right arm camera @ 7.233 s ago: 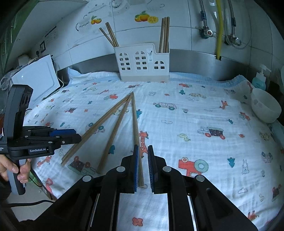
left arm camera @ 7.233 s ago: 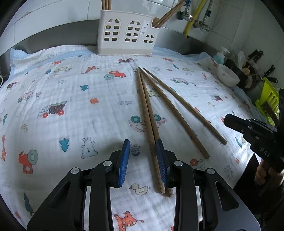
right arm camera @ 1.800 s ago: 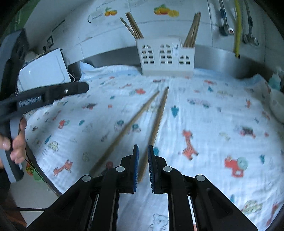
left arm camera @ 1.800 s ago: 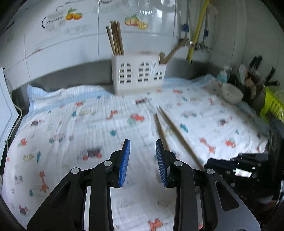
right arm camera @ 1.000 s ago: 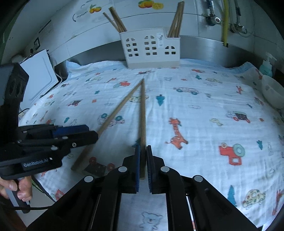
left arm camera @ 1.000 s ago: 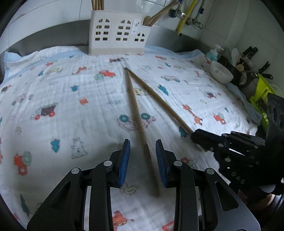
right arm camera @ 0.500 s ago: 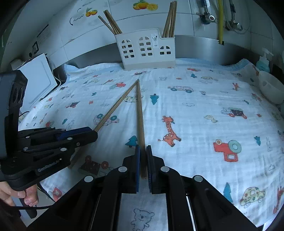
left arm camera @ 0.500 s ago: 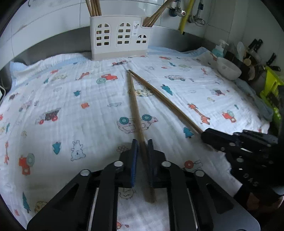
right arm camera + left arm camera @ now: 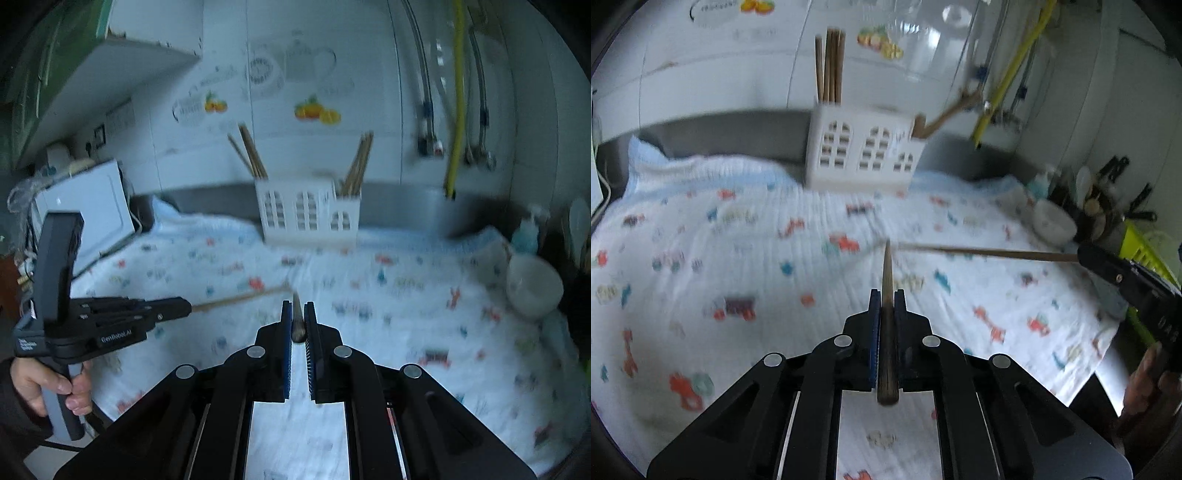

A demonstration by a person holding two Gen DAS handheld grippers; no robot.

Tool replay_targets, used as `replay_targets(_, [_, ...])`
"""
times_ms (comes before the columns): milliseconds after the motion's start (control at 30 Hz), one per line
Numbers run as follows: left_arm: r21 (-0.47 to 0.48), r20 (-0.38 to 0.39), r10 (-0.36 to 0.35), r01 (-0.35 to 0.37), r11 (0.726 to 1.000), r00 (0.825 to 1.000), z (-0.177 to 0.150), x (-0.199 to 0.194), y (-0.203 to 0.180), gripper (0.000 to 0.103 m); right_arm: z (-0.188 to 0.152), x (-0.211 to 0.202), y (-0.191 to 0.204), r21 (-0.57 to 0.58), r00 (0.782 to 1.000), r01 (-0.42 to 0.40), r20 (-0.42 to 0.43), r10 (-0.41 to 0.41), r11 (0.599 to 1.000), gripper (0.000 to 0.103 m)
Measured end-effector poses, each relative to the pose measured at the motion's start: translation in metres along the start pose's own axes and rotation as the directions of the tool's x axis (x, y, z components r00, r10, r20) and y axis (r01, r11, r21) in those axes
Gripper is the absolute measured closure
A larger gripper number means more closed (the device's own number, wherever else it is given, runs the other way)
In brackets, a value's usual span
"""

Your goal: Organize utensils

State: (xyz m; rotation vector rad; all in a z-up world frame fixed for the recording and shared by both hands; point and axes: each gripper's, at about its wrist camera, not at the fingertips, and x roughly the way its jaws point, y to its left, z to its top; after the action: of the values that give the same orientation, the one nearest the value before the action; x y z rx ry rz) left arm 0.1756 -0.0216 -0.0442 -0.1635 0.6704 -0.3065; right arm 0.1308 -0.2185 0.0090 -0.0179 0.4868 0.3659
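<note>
My left gripper point(image 9: 886, 295) is shut on a wooden chopstick point(image 9: 886, 332) that points forward above the cloth. My right gripper point(image 9: 297, 306) is shut on a second chopstick point(image 9: 297, 321), seen end-on. In the left wrist view the right gripper point(image 9: 1086, 256) holds its chopstick point(image 9: 990, 253) level from the right. In the right wrist view the left gripper point(image 9: 184, 306) holds its chopstick point(image 9: 240, 297) from the left. The white utensil holder point(image 9: 864, 155) stands at the back against the wall with several chopsticks point(image 9: 830, 66) in it; it also shows in the right wrist view point(image 9: 308, 214).
A white cloth with cartoon prints point(image 9: 738, 258) covers the counter. A white bowl point(image 9: 533, 286) and a soap bottle point(image 9: 524, 234) are at the right edge. A white appliance point(image 9: 85, 210) stands at the left. Pipes point(image 9: 458, 96) run down the wall.
Both grippers have lifted off the cloth, each carrying a chopstick that lay on it half a second ago. No chopsticks lie on the cloth now. The views have tilted up toward the holder.
</note>
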Motion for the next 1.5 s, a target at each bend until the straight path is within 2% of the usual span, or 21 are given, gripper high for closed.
replay_targets(133, [0.007,0.038,-0.017,0.017,1.0,0.999,0.016,-0.004,0.001,0.098,0.024,0.001,-0.003,-0.016,0.999,-0.027,0.023,0.027,1.0,0.096])
replay_targets(367, [0.029,0.039,-0.04,0.039,0.999,0.998,0.038,-0.001,0.004,0.098,0.064,0.015,-0.009,-0.07,0.998,-0.064,0.006,0.064,0.996,0.096])
replay_targets(567, [0.074,0.031,-0.058,0.055,0.996,0.998,0.074,0.004,-0.001,0.098,0.119,0.023,-0.017,-0.131,0.998,-0.047,0.042,0.053,0.99,0.096])
replay_targets(700, [0.114,0.034,-0.052,0.048,0.992,0.998,0.099,0.009,-0.005,0.098,0.16,0.023,-0.021,-0.175,0.995,-0.019,0.094,0.036,0.984,0.096])
replay_targets(1000, [0.155,0.084,-0.059,0.045,0.987,0.995,0.148,0.012,-0.012,0.098,0.224,0.049,-0.036,-0.153,0.983,0.01,0.183,0.019,0.988,0.096])
replay_targets(1200, [0.186,0.161,-0.055,0.024,0.982,0.985,0.189,0.005,-0.019,0.098,0.242,0.087,-0.044,-0.14,0.986,0.044,0.166,-0.02,0.989,0.096])
replay_targets(1300, [0.191,0.183,-0.062,0.027,0.981,0.981,0.204,0.006,-0.022,0.098,0.24,0.11,-0.049,-0.133,0.992,0.042,0.124,-0.026,0.99,0.096])
replay_targets(1500, [0.192,0.142,-0.073,0.045,0.98,0.987,0.197,0.025,-0.019,0.098,0.226,0.138,-0.061,-0.105,0.997,0.035,0.068,-0.028,0.994,0.097])
